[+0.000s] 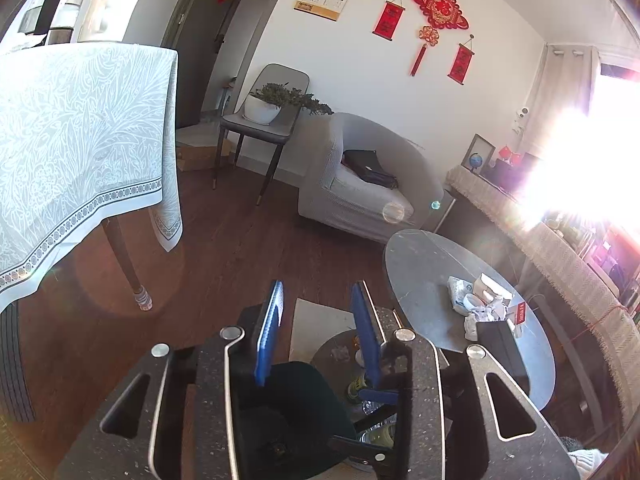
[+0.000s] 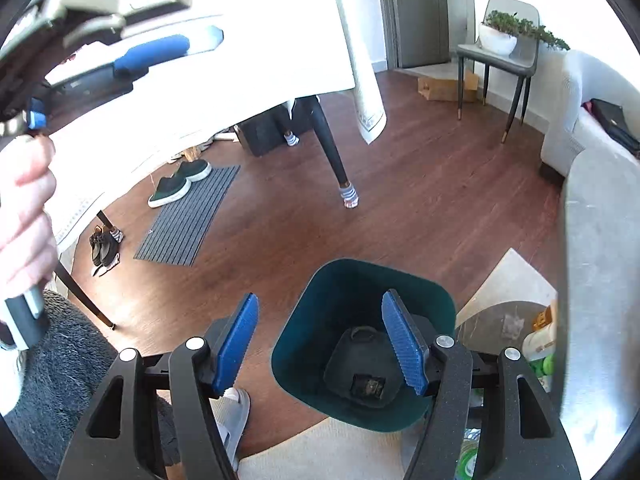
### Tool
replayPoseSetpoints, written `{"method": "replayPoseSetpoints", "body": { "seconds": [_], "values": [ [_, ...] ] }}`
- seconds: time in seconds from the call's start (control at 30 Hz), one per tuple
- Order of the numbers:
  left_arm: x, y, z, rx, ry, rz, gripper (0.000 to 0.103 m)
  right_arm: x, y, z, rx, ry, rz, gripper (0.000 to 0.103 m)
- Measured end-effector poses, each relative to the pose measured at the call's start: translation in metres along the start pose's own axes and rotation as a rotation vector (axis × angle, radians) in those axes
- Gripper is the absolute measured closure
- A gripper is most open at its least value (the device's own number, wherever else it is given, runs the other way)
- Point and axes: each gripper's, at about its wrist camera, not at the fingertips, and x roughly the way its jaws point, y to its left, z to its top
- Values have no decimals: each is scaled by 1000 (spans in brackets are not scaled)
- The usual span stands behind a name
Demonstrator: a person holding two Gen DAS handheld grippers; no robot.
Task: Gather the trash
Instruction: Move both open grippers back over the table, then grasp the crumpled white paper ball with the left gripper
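**Back to the table for the next piece of trash**

The round grey coffee table [image 1: 420, 272] carries the job: a heap of crumpled white tissues and wrappers [image 1: 480, 300] lies on its far side, next to a small dark box [image 1: 498, 334]. Below and beside the table stands the dark green bin [image 2: 360, 300], mouth open and upright on the wooden floor, with a dark lump already at its bottom.

The right gripper [image 2: 320, 340] hangs over the bin with its blue pads spread wide, one pad outside the rim, the other above the opening, and nothing between them. The left gripper [image 1: 316, 328] points toward the table edge, its jaws parted a little and empty; in the right wrist view it shows blurred at the upper left, held by a hand [image 2: 24, 208].

By my reading the next step is a fresh pick. Done well, it means carrying a gripper to the tissue heap, coming down over a single crumpled piece instead of the whole pile, and closing on its bulk so that loose corners do not slip free. The dark box sits close, so the pads should stay clear of it. The bin should remain untouched and upright.
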Motion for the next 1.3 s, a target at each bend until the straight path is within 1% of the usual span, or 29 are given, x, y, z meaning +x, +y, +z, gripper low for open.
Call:
{"method": "replayPoseSetpoints", "body": {
  "seconds": [0.17, 0.27, 0.47, 0.6, 0.83, 1.17, 1.3],
  "values": [
    [5, -14, -2, 20, -6, -20, 60, -39, -10, 10, 13, -72, -55, 38],
    [12, -24, -3, 29, 5, -33, 58, -58, -21, 10, 36, -109, -84, 40],
    [27, -48, -5, 51, 17, -69, 51, -88, -49, 3, 87, -149, -141, 41],
    [38, -67, -9, 65, 32, -92, 48, -111, -62, -9, 116, -176, -178, 42],
    [64, -104, -21, 95, 87, -142, 44, -145, -92, -34, 179, -201, -247, 42],
    [108, -163, -46, 153, 192, -216, 36, -192, -129, -70, 280, -241, -322, 42],
    [126, -180, -55, 166, 234, -223, 35, -209, -145, -88, 318, -258, -337, 42]
  ]
}}
